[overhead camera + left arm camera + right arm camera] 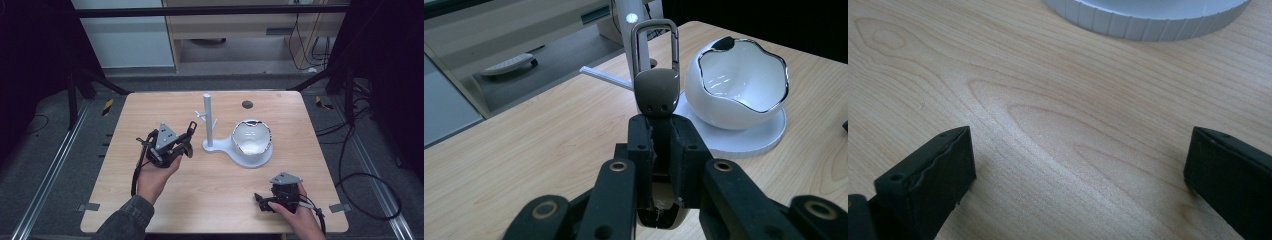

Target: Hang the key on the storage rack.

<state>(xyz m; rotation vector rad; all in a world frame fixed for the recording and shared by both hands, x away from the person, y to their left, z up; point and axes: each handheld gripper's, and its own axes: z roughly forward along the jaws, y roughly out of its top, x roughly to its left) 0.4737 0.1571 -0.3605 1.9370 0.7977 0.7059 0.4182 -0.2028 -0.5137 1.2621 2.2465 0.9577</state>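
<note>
The left gripper has its jaws clamped on a keyring clasp, loop end up and aimed at the white peg stand just right, apparently for hanging, while the right gripper waits near, jaws apart.

Two tools are in view: the left tool at the left of the desk and the right tool at the near right. There is one metal clip, one white stand with two side pegs, and one white bowl.
</note>
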